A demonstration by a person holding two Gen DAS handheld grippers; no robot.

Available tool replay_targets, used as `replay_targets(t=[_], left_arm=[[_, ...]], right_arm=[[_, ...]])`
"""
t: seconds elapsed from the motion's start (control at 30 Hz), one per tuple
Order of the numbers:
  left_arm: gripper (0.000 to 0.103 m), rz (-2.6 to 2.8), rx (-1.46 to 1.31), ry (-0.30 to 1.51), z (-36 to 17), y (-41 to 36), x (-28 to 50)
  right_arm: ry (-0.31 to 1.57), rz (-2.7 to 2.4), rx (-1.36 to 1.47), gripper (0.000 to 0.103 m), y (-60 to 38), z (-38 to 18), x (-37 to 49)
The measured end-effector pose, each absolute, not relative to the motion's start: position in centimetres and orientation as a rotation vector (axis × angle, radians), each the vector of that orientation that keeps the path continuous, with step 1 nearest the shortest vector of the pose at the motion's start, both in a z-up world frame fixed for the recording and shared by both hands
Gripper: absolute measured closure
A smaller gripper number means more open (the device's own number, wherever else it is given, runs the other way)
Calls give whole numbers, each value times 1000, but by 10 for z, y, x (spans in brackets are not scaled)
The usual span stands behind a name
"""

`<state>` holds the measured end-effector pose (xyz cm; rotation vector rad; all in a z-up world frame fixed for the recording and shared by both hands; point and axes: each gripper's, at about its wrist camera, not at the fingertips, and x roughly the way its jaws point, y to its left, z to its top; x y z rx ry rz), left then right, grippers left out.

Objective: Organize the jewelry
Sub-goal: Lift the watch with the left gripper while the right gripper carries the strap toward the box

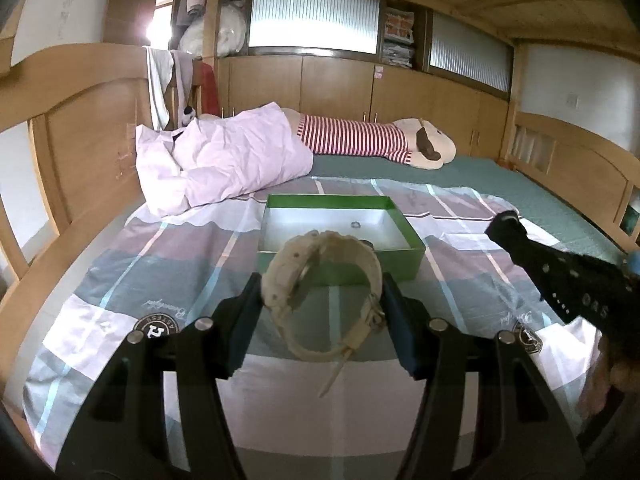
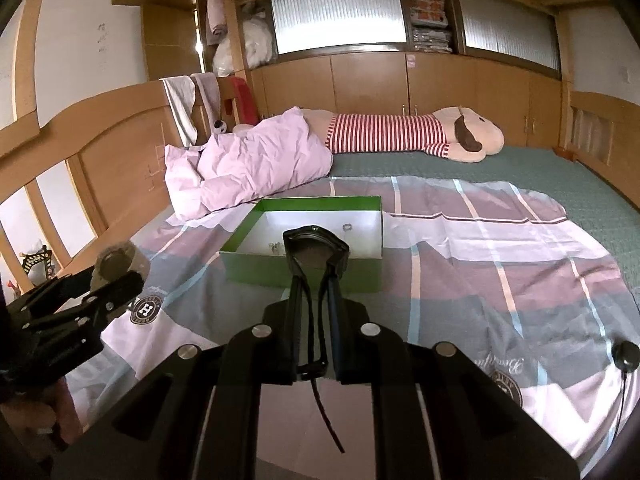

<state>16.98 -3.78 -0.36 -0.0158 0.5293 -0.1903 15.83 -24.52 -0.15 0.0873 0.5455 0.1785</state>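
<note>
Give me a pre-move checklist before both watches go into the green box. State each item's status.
1. Left gripper grips the cream watch: ok, band clamped between both fingers.
2. Right gripper grips the black watch: ok, strap pinched, loose end hanging below.
3. Green box open, no lid on it: ok.
4. Free floor space in the box: ok, only a ring and another small piece lie inside.
5. Both watches lifted off the plaid sheet: ok.
6. Clearance between the two grippers for lowering together: cannot tell.
</note>
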Motion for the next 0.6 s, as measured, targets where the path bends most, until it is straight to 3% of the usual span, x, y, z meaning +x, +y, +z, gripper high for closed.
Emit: replay_targets(t=[0.6], left_arm=[[44,-217,-30,541,-6,-43,178]], right_arm=[[581,170,59,90,-235,-16,168]])
